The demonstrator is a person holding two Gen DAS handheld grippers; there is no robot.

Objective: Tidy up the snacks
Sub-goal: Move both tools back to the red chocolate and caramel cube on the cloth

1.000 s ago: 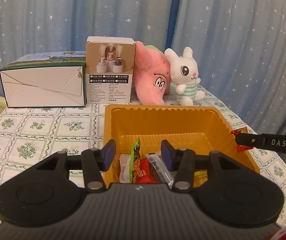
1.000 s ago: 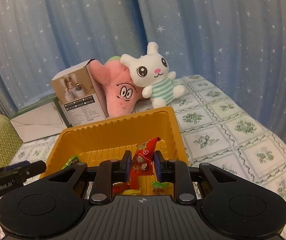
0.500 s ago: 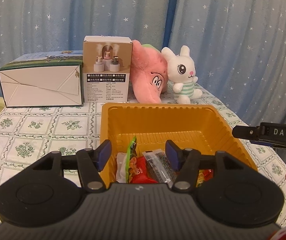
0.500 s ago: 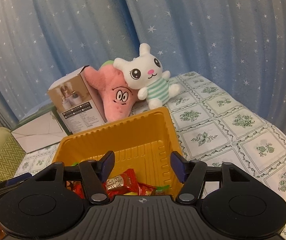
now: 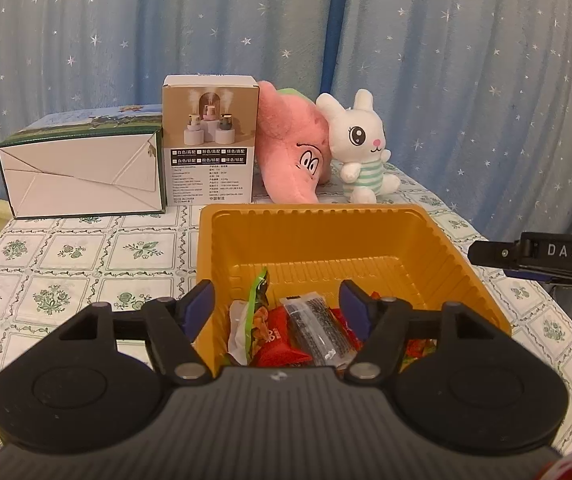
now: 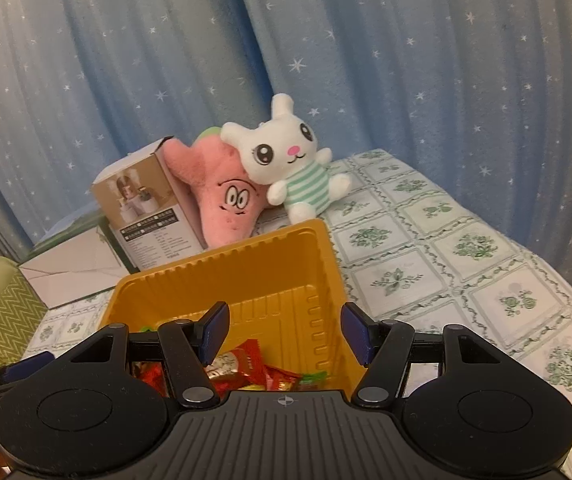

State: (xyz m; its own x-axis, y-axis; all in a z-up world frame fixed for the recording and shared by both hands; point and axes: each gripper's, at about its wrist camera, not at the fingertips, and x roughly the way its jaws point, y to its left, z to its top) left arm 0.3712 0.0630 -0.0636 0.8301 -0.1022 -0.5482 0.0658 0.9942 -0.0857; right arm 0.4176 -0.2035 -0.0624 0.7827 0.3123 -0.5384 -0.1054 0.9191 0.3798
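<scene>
An orange plastic tray (image 5: 325,236) sits on the patterned tablecloth and holds several snack packets: a green one (image 5: 257,300), a red one (image 5: 282,346) and a clear dark one (image 5: 317,326). My left gripper (image 5: 278,300) is open and empty above the tray's near edge. My right gripper (image 6: 284,326) is open and empty above the tray (image 6: 246,276), with red packets (image 6: 242,364) below it. The right gripper's side also shows at the right edge of the left wrist view (image 5: 537,254).
At the back stand a white and green carton (image 5: 82,172), a brown product box (image 5: 210,140), a pink plush (image 5: 293,160) and a white rabbit plush (image 5: 361,148). A blue starred curtain hangs behind. A green cushion (image 6: 2,316) lies at the left.
My right gripper opened and let go of the red packet, which now lies in the tray. Both grippers drew back and rose slightly. My left gripper opened a little wider.
</scene>
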